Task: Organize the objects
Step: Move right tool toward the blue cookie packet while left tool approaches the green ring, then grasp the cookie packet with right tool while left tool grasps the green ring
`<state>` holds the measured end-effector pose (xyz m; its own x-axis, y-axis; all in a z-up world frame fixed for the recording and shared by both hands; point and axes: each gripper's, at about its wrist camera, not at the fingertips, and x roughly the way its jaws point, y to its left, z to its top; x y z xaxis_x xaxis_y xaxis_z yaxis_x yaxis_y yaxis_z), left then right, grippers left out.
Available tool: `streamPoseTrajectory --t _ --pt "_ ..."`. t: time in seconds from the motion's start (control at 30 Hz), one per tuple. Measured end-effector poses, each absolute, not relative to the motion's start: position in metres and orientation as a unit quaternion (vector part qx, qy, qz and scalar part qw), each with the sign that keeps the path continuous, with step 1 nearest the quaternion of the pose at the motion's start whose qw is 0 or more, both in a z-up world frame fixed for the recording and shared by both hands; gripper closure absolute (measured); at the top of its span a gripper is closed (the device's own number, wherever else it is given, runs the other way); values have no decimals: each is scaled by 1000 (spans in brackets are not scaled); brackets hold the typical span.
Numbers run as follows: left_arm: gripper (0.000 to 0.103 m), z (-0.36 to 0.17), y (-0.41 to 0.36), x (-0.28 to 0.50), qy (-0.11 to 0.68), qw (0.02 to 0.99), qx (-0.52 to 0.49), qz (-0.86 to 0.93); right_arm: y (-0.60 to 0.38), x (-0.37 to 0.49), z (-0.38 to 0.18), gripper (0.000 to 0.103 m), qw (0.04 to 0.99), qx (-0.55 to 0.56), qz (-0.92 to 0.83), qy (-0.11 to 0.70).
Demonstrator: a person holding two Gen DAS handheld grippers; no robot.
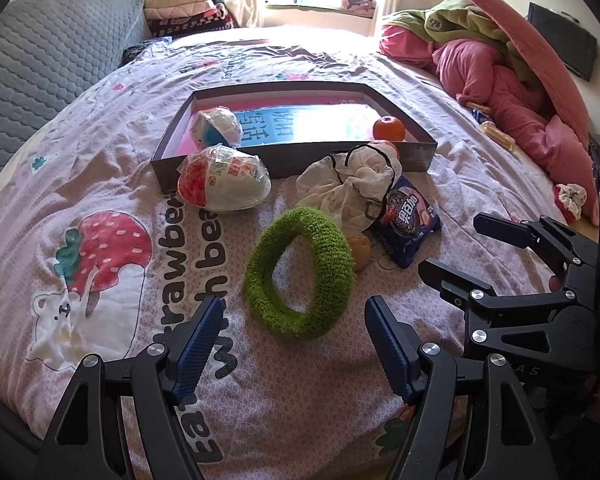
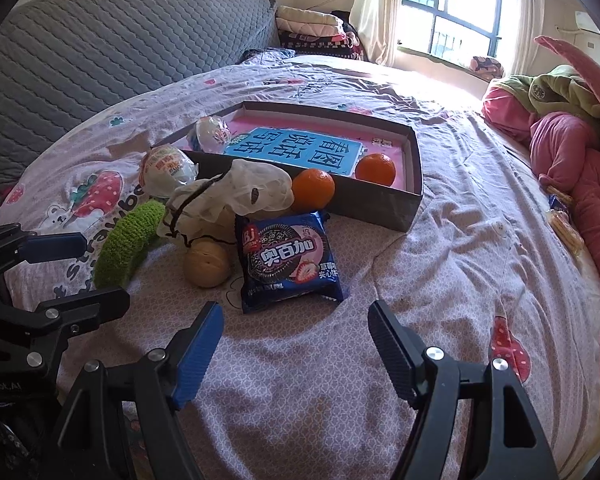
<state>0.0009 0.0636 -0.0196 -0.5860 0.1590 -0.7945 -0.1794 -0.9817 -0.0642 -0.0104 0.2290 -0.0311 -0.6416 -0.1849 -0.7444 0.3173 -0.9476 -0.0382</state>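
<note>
A shallow grey box [image 1: 296, 156] [image 2: 376, 204] lies on the bed, holding a blue-and-pink book [image 2: 292, 148], a wrapped toy egg [image 1: 216, 128] and an orange [image 1: 388, 128]. In front of it lie a second wrapped egg [image 1: 224, 180], a white drawstring bag [image 1: 352, 184], a fuzzy green ring [image 1: 300, 276], a tan round fruit [image 2: 207, 266], a blue cookie packet [image 2: 288, 260] and another orange [image 2: 313, 189]. My left gripper [image 1: 296, 336] is open just before the ring. My right gripper [image 2: 296, 344] is open just before the packet.
The bed has a pink strawberry-print cover [image 1: 112, 264]. A grey quilted headboard [image 2: 100, 52] stands at the left. Pink and green bedding [image 1: 500, 72] is piled at the right, with small snack packs [image 2: 564, 224] beside it. Folded blankets [image 1: 184, 8] and a window are at the back.
</note>
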Motion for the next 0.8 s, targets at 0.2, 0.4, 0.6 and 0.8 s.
streamPoseTrajectory --t 0.2,0.4,0.6,0.8 --pt "28 -24 62 -6 6 90 -448 889 232 -18 -34 23 135 403 -902 75" --pt "28 -29 60 -12 1 83 -450 889 232 -26 -37 23 136 408 -900 74" --pt "28 -33 57 -18 -3 79 -452 889 229 -34 -38 23 137 407 -899 82" --pt "28 -34 54 -21 -9 77 -450 890 228 -43 -42 20 137 413 -897 84"
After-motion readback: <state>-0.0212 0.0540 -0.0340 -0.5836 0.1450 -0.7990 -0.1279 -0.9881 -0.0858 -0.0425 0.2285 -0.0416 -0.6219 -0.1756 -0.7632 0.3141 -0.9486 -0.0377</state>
